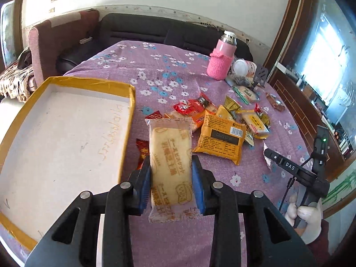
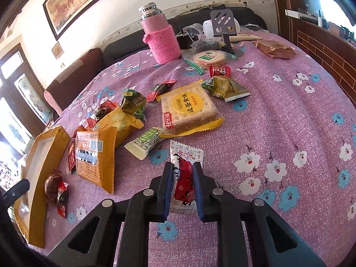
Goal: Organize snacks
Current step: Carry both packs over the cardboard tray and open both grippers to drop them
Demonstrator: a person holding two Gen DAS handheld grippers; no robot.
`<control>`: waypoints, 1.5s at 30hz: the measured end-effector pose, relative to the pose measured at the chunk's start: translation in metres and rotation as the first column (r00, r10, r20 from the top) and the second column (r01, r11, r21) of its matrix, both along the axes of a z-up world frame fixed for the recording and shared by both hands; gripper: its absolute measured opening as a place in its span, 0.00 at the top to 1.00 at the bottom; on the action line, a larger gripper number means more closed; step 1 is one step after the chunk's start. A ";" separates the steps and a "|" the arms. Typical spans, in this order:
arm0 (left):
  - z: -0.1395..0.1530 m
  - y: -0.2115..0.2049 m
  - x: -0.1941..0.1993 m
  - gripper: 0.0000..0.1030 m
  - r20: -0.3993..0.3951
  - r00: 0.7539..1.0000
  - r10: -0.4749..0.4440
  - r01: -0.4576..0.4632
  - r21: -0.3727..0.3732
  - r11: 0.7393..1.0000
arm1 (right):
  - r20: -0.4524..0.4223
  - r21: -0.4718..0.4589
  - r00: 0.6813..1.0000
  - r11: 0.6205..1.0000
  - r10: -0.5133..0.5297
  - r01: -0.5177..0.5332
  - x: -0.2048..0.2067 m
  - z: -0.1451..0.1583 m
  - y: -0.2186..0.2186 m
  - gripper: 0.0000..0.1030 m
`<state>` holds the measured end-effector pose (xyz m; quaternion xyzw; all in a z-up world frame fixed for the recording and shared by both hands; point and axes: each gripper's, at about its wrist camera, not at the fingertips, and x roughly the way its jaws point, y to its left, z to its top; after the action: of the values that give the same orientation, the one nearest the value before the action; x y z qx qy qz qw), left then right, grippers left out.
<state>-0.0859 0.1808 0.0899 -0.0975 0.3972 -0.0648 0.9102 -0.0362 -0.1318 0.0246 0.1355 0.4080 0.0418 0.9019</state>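
My left gripper (image 1: 171, 159) is shut on a pale cheese biscuit pack (image 1: 170, 151) and holds it upright above the table, just right of the white box with a gold rim (image 1: 89, 81). The box interior shows no snacks. A pile of snacks lies beyond, with an orange barcoded pack (image 1: 222, 142) in front. In the right wrist view my right gripper (image 2: 183, 166) is shut on a red and white sachet (image 2: 185, 173) lying on the purple flowered tablecloth (image 2: 289, 115). A square yellow cracker pack (image 2: 189, 109) and the orange pack (image 2: 95, 155) lie beyond it.
A pink flask in a knitted sleeve (image 2: 160, 40) stands at the back beside a grey phone stand (image 2: 222, 24) and a round cracker pack (image 2: 209, 57). A brown packet (image 2: 276, 49) lies far right. A gloved hand (image 1: 307, 213) holds the right gripper. A dark sofa (image 1: 155, 29) runs behind the table.
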 end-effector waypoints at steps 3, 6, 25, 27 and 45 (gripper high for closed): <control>0.007 0.028 -0.015 0.70 0.012 0.999 0.049 -0.049 -0.029 0.998 | 0.002 -0.003 1.000 1.000 0.004 -0.004 0.000 -0.001 0.000 0.81; 0.008 0.055 -0.029 0.70 0.020 0.995 0.102 -0.101 -0.042 0.994 | -0.007 -0.057 1.000 0.998 0.014 -0.014 0.002 -0.003 0.009 0.74; -0.022 0.164 -0.051 0.70 -0.017 0.958 0.285 -0.285 -0.097 0.954 | 0.018 -0.117 1.000 0.993 0.024 -0.022 -0.022 0.039 0.049 0.95; -0.025 0.169 -0.050 0.70 -0.017 0.957 0.290 -0.290 -0.089 0.953 | 0.034 -0.080 0.997 0.995 0.067 -0.064 -0.025 0.052 0.064 0.95; -0.024 0.226 -0.057 0.60 -0.084 0.925 0.371 -0.379 -0.141 0.915 | -0.072 0.181 0.754 0.752 0.653 -0.634 -0.034 0.052 0.348 0.96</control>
<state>-0.1433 0.4071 0.0657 -0.2438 0.3903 0.0831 0.8840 -0.0704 0.2163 0.0767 0.0543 0.4834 0.3706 0.7913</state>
